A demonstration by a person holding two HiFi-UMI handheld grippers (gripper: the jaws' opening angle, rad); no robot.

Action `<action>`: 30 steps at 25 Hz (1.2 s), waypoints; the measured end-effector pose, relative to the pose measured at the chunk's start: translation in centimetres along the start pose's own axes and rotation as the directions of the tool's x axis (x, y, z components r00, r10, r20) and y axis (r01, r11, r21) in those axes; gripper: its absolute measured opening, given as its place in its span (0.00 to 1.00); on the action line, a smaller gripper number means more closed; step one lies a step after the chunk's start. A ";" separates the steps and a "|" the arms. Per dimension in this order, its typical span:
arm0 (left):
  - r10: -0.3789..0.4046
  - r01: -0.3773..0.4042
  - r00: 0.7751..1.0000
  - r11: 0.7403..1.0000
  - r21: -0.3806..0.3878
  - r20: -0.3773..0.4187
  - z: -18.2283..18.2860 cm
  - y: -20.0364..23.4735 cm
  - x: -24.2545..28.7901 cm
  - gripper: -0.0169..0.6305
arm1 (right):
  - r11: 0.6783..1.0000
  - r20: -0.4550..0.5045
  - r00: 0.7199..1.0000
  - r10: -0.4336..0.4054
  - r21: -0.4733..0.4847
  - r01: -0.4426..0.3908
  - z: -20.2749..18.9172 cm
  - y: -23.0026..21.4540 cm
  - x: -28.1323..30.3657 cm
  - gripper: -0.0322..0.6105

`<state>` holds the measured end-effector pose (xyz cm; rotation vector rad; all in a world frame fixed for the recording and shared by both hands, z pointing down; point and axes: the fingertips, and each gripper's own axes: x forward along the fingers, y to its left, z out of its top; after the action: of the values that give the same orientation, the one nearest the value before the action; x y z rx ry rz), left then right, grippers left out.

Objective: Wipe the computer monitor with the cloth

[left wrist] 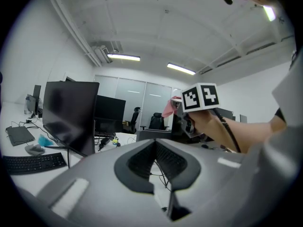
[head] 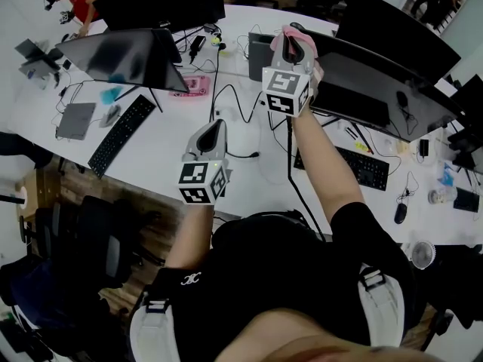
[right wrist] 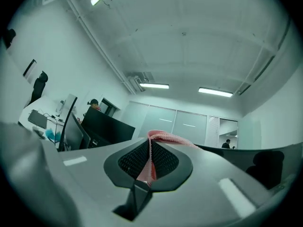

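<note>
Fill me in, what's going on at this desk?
A person holds a claw in each hand above a white desk. The right claw is shut on a pink cloth, held up at the near corner of the dark monitor in front of them. Whether the cloth touches the screen can't be told. The left claw is shut with nothing in it and hangs lower, over the desk.
</note>
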<state>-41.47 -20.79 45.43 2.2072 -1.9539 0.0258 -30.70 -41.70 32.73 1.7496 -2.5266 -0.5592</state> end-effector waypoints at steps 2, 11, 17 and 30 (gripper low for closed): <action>-0.003 0.003 1.000 1.000 0.003 0.000 0.1 -0.2 0.0 0.10 | 1.000 0.026 1.000 0.008 0.013 -0.008 1.0 -0.4 -1.0 0.07; -0.047 0.046 0.999 0.999 0.013 0.013 1.1 -2.8 1.2 0.10 | 0.993 0.057 0.996 0.071 0.086 -0.076 1.6 -3.3 -9.9 0.07; -0.140 0.140 0.990 0.990 0.032 -0.014 0.7 -8.3 2.6 0.10 | 0.994 -0.019 0.998 0.063 0.089 -0.061 -1.7 -6.0 -16.4 0.07; -0.265 0.266 0.964 0.959 0.096 -0.023 1.4 -17.9 4.1 0.10 | 0.991 -0.099 0.994 -0.057 0.119 0.069 -4.3 -14.5 -22.9 0.07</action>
<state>-23.44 -23.07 42.22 2.5093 -1.6684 0.0960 -8.14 -26.56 36.70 1.8531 -2.4980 -0.3205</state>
